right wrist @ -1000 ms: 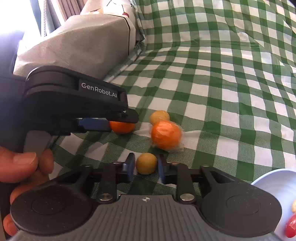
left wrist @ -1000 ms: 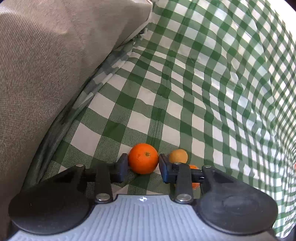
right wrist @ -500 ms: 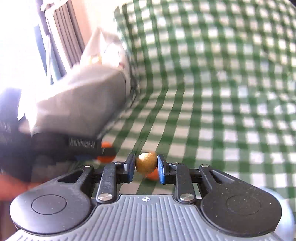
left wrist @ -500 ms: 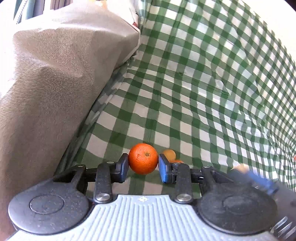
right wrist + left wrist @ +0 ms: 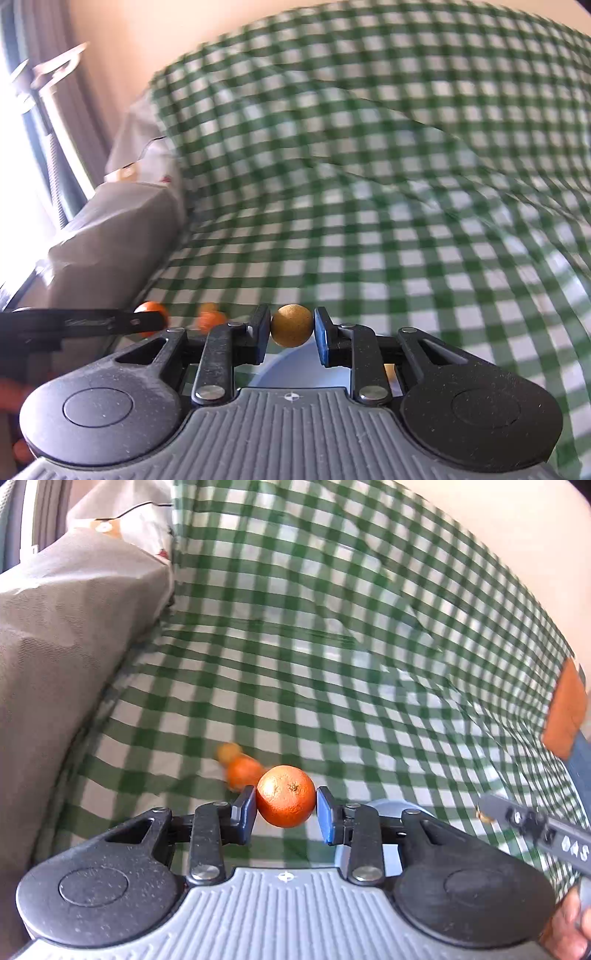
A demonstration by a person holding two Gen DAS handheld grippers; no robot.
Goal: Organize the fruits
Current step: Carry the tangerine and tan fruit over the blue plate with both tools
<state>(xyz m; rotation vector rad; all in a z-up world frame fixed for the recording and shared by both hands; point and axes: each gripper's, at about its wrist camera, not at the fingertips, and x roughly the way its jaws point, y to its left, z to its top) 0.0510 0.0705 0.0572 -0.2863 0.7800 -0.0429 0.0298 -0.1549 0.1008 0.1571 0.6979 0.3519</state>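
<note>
Fruit is in both grippers, so the sorting looks to be in mid-course. The left gripper has its jaws clamped on an orange, pads pressing each side, and the fruit hangs clear of the green checked cloth. The right gripper has its jaws closed on a small brownish-yellow round fruit, also off the cloth. A pale blue bowl shows under the right gripper's fingers, its rim half hidden by them; in the left wrist view a sliver of it peeks out behind the right-hand finger. It seems the likely place for both pieces, though neither is in it yet. Two more fruits lie blurred on the cloth near a grey cushion: a second orange and a smaller yellowish one just behind it, touching or nearly so. I judge those two still need collecting.
</note>
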